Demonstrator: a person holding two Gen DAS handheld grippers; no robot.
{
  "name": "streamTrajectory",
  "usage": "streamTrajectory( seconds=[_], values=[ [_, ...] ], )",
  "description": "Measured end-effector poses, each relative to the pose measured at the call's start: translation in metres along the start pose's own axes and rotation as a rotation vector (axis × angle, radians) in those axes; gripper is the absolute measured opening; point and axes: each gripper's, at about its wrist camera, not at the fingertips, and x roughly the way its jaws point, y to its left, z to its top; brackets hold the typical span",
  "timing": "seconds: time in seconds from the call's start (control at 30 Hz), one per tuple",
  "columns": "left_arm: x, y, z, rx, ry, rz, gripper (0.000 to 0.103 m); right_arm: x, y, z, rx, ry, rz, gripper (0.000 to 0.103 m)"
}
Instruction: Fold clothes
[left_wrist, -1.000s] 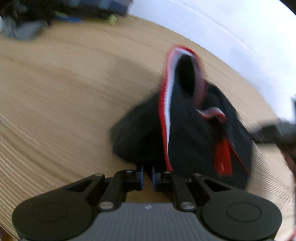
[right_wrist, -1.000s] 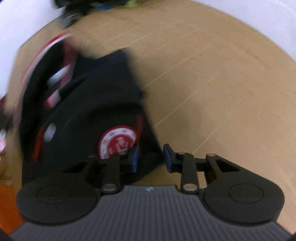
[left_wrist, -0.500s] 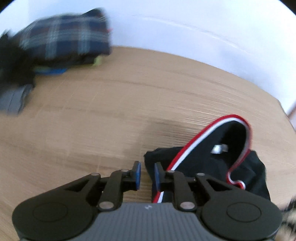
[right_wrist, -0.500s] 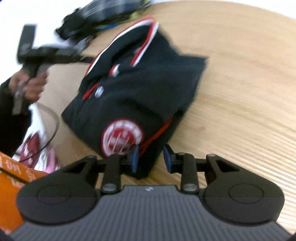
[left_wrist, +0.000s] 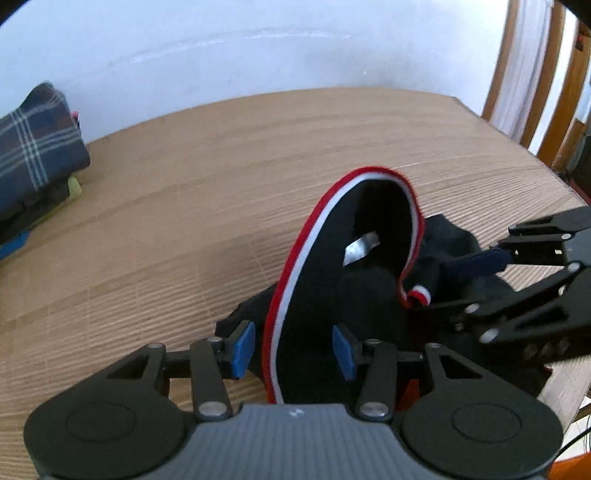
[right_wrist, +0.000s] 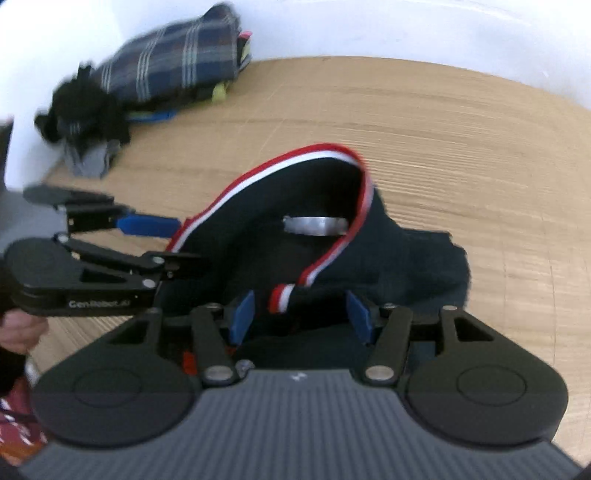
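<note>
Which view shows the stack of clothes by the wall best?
The right wrist view: the whole stack of clothes shows, plaid piece on top, darker ones beside it, though blurred. The left wrist view catches only its plaid end, cut off by the picture's left edge.

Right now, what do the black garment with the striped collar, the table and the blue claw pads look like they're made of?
Black garment: soft, matte knit fabric, probably cotton or a blend; it slumps and creases, and its red-and-white collar looks ribbed. Table: pale wood or wood-look laminate with straight grain lines, low sheen. Blue pads: smooth and matte, likely rubber or soft plastic, though the picture can't settle it.
</note>
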Motion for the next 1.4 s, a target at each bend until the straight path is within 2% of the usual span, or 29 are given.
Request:
streamTrajectory(
  seconds=[0.1,0.23,0.33,0.47,0.53,0.6,0.67,0.73,0.83,0.9,0.97,1.07,1.1,1.17,1.23,1.33,1.37,1.4],
  values=[
    [0.01,0.004,0.002,-0.036,0.031,0.018,0.051,0.014,0.008,0.005,-0.059,0.033,-0.052,0.056],
    [0.015,0.007,0.006,-0.061,0.053,0.015,0.049,0.007,0.001,0.006,-0.038,0.045,-0.036,0.057],
    [0.015,0.005,0.009,-0.048,0.062,0.011,0.041,-0.001,0.009,0.007,-0.063,0.008,-0.065,0.057],
    [0.015,0.004,0.011,-0.047,0.067,0.01,0.04,-0.008,0.029,0.006,-0.238,-0.109,-0.152,0.059],
    [0.016,0.003,0.012,-0.046,0.069,0.011,0.04,-0.001,0.034,0.005,-0.317,-0.105,-0.165,0.06],
    [0.016,0.003,0.013,-0.044,0.07,0.014,0.035,0.009,0.032,0.007,-0.319,-0.053,-0.112,0.057],
    [0.016,0.001,0.016,-0.044,0.064,0.029,0.016,0.017,0.03,0.01,-0.297,-0.012,-0.08,0.008],
    [0.011,0.003,0.025,-0.066,0.04,0.043,0.014,0.008,0.025,0.015,-0.231,-0.057,-0.106,0.008],
    [0.004,0.012,0.045,-0.122,-0.016,0.051,0.014,-0.018,0.003,0.021,-0.045,-0.123,-0.07,0.008],
    [0.006,0.017,0.058,-0.145,-0.036,0.083,0.014,-0.028,-0.018,0.016,0.081,-0.147,-0.061,0.008],
    [0.014,0.02,0.068,-0.15,-0.031,0.087,0.016,-0.027,-0.04,0.004,0.187,-0.137,-0.064,0.008],
    [0.017,0.023,0.073,-0.145,-0.024,0.073,0.017,-0.019,-0.063,-0.021,0.304,-0.076,-0.062,0.011],
    [0.016,0.023,0.068,-0.146,-0.02,0.065,0.02,-0.017,-0.067,-0.028,0.316,-0.038,-0.026,0.011],
    [0.013,0.023,0.06,-0.147,-0.012,0.051,0.039,-0.014,-0.071,-0.04,0.305,0.059,0.052,0.017],
    [0.011,0.023,0.052,-0.148,-0.003,0.036,0.04,-0.019,-0.07,-0.044,0.25,0.103,0.052,0.019],
    [0.007,0.023,0.04,-0.149,0.009,0.015,0.043,-0.042,-0.069,-0.025,0.173,0.009,0.053,0.025],
    [0.005,0.024,0.036,-0.15,0.014,0.007,0.043,-0.048,-0.067,-0.015,0.131,-0.04,0.059,0.033],
    [0.004,0.024,0.032,-0.15,0.018,0.0,0.043,-0.053,-0.063,-0.001,0.075,-0.097,0.068,0.05]
  ],
)
